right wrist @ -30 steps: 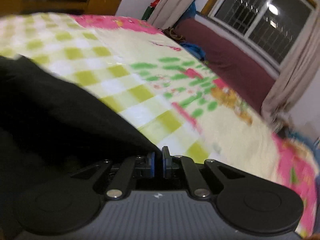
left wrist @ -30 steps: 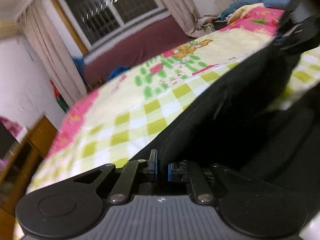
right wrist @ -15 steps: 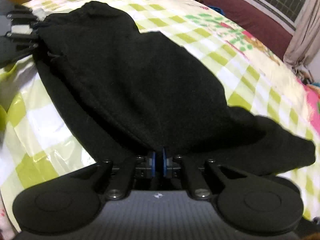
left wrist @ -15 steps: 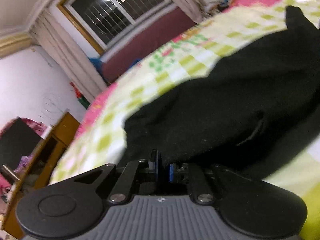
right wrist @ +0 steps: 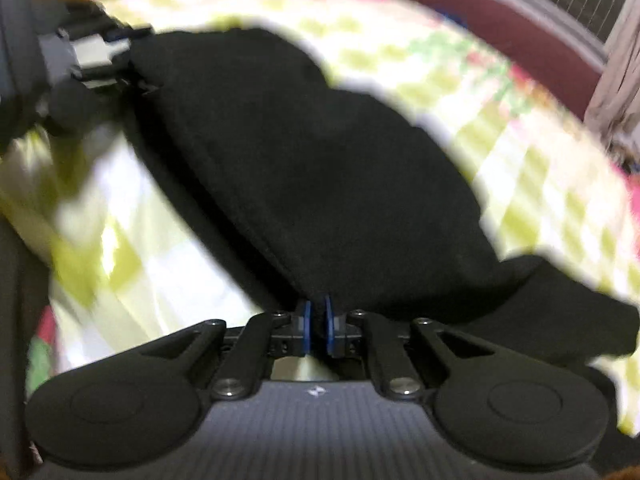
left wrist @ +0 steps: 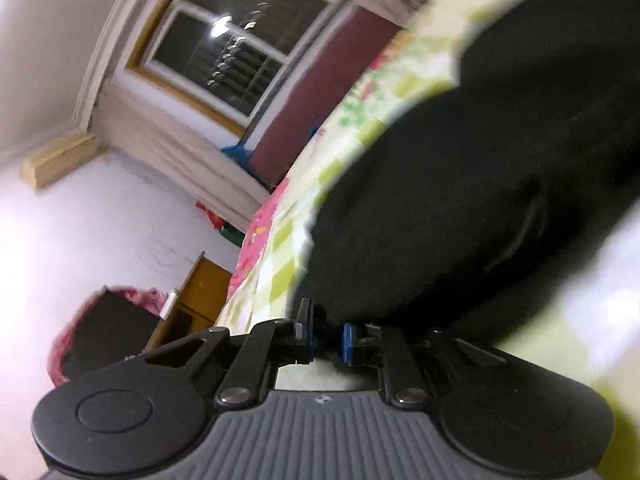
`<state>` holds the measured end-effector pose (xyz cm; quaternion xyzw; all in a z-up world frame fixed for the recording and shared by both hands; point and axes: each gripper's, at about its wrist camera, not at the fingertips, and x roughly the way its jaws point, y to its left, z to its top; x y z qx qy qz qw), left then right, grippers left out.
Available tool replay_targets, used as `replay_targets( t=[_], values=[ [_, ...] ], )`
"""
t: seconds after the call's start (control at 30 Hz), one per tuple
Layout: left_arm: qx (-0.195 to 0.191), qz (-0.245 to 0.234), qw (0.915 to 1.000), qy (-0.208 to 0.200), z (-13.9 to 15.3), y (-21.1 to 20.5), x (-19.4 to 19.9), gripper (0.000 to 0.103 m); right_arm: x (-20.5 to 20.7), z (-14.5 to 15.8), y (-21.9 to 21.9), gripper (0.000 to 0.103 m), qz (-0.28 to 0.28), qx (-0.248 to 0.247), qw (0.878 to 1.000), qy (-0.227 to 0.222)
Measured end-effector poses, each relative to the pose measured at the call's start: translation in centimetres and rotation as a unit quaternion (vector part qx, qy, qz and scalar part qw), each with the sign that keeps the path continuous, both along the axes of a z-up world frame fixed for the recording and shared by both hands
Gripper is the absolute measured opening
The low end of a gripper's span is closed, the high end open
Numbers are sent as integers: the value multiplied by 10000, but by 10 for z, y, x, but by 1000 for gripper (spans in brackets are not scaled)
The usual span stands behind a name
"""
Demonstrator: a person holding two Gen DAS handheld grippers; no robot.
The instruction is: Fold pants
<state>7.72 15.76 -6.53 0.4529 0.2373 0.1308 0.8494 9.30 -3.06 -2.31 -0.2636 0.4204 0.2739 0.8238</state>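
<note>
The black pants (right wrist: 304, 168) lie draped on the checked bed (right wrist: 532, 176), soft, light and floppy, best held by edge hems: right gripper (right wrist: 316, 330) pinches one at 6 o'clock, left gripper (left wrist: 325, 334) another.

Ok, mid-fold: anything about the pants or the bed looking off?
Nothing stands out. The black pants lie on the checked bedspread, each tool pinching an edge: left tool, right tool. Both views are motion-blurred, so fine wrinkles can't be judged.
</note>
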Motion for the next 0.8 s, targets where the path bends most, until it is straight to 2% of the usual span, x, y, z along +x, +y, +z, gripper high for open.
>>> replay_targets(
  t=[0.03,0.07,0.23,0.3,0.4,0.5,0.57,0.67,0.73,0.8],
  values=[
    [163,-53,9999,-15,-3,-2,-6,33,-2,-1,1,12,7,-1,10000,-69],
    [150,-55,9999,7,-1,-2,-7,33,-3,2,1,14,0,51,9999,-123],
    [-283,344,9990,34,23,10,0,33,-8,10,-12,18,3,267,9995,-163],
    [-541,378,9978,-25,37,8,-4,33,-10,15,-20,24,-94,423,9988,-208],
    [-822,170,9964,-116,49,-11,-18,33,-16,25,-40,26,-414,820,9956,-187],
    [-1278,-300,9913,20,56,-44,-18,33,-7,34,-75,29,-1070,1092,9878,-278],
    [-1475,-685,9866,124,55,-72,-18,33,6,38,-105,29,-1690,1211,9775,-362],
    [-1746,-1207,9763,410,50,-110,-5,33,36,42,-151,31,-2519,1544,9552,-191],
    [-1996,-1428,9675,607,49,-128,-1,33,53,43,-181,33,-3062,1826,9342,-127],
    [-1973,-1673,9636,673,49,-144,-1,35,64,42,-204,34,-3414,2205,9137,-43]
  ],
)
